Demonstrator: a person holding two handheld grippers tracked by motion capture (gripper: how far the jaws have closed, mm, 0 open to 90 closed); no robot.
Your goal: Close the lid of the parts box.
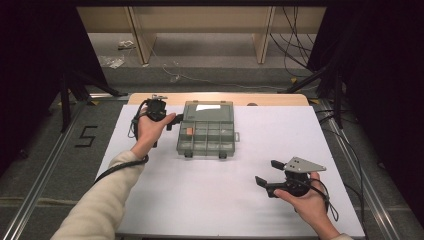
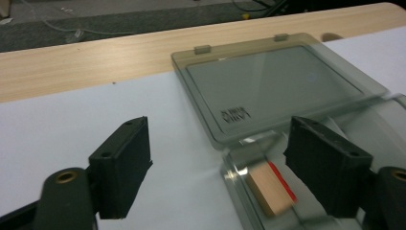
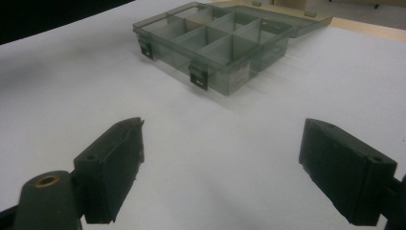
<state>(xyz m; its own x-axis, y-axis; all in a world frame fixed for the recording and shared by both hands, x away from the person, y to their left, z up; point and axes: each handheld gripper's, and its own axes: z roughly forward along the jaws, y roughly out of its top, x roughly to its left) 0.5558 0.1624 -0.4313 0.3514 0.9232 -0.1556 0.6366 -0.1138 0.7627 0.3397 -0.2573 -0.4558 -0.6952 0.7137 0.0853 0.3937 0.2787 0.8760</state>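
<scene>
Left tool [image 2: 218, 167] spread at the near corner of the open organiser box [image 1: 206, 136]; right tool [image 3: 222, 167] spread and empty over bare desk [image 3: 201, 158].

Between and just beyond the left tool's jaws lies a small tan block [image 2: 268, 191] with a red edge: probably light, rigid, best pinched across its flat sides. Past it the thin smoky lid [image 2: 273, 86] lies back flat, likely slippery and flexible.

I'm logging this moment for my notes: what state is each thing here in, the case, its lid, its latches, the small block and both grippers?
Compartment case: open, on the white sheet.
Lid: folded back flat.
Latches: undone.
Wooden block: lying in a left compartment.
Left gripper: open, at the case's left edge, holding nothing.
Right gripper: open, holding nothing.
</scene>
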